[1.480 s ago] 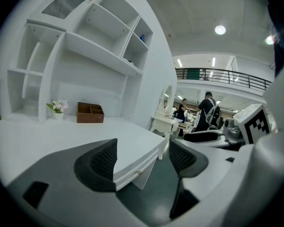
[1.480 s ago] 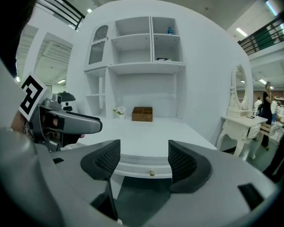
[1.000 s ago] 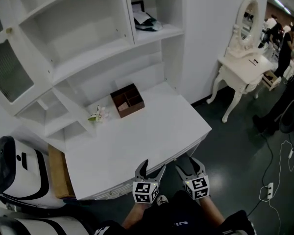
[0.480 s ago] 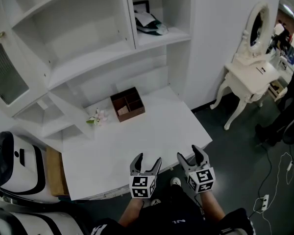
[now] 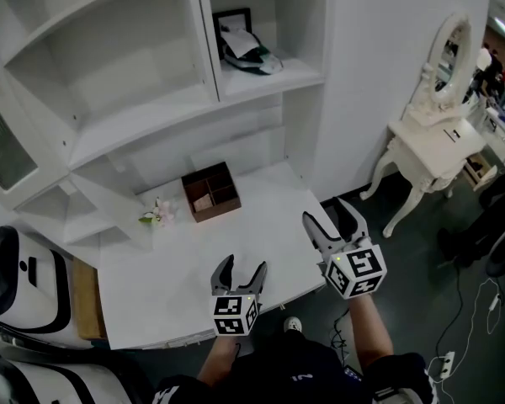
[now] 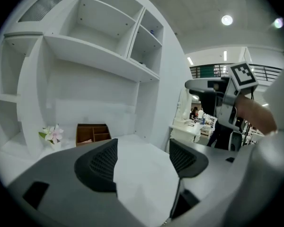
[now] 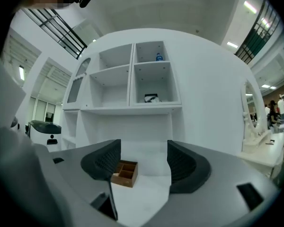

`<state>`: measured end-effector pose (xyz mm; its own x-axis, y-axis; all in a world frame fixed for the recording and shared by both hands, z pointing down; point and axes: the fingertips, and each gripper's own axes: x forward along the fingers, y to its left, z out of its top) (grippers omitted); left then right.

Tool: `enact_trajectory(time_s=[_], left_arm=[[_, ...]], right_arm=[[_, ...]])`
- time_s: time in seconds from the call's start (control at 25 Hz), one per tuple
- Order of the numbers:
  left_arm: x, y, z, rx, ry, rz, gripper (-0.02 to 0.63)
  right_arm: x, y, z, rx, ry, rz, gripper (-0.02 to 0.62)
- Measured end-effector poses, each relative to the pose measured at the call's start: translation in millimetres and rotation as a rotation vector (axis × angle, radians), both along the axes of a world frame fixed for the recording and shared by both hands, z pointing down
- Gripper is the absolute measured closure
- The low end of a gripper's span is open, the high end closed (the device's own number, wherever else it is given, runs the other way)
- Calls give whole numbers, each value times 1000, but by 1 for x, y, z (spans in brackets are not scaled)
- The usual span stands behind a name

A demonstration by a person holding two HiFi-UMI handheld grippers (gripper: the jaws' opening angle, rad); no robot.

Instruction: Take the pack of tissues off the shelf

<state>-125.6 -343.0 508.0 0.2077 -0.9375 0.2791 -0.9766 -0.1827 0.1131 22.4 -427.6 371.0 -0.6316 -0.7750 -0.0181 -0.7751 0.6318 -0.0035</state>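
The pack of tissues point(image 5: 246, 51), white with dark green, lies in the right-hand shelf compartment beside a black frame point(image 5: 230, 19). It is small in the right gripper view, in the compartment point(image 7: 151, 98) high above the jaws. My right gripper point(image 5: 330, 215) is raised over the white desk's right corner, far below the pack. Its jaws are opening with nothing between them point(image 7: 138, 162). My left gripper point(image 5: 241, 269) hovers open and empty over the desk's front edge point(image 6: 142, 162). The right gripper also shows in the left gripper view point(image 6: 227, 98).
A brown divided box point(image 5: 211, 191) and a small flower point(image 5: 154, 215) sit at the back of the white desk point(image 5: 261, 225). A white dressing table with an oval mirror point(image 5: 438, 133) stands at right. A white-and-black machine point(image 5: 17, 284) is at left. People stand far right.
My right gripper has risen and moved forward over the desk's right corner. The left gripper has stayed near the front edge. The head view has swung slightly toward the shelves.
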Motion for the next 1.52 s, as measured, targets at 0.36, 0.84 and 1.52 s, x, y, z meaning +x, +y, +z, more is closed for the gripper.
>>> enact_trajectory(time_s=[0.36, 0.84, 1.52], left_arm=[[1, -24, -5, -1, -7, -50, 264], [-20, -42, 4, -30, -16, -165, 265], [-47, -41, 11, 17, 3, -308, 265]], right_arm=[[-27, -58, -101, 231, 95, -109, 287], [-68, -143, -213, 365, 170, -164, 319], [-143, -275, -223, 164, 361, -234, 318]])
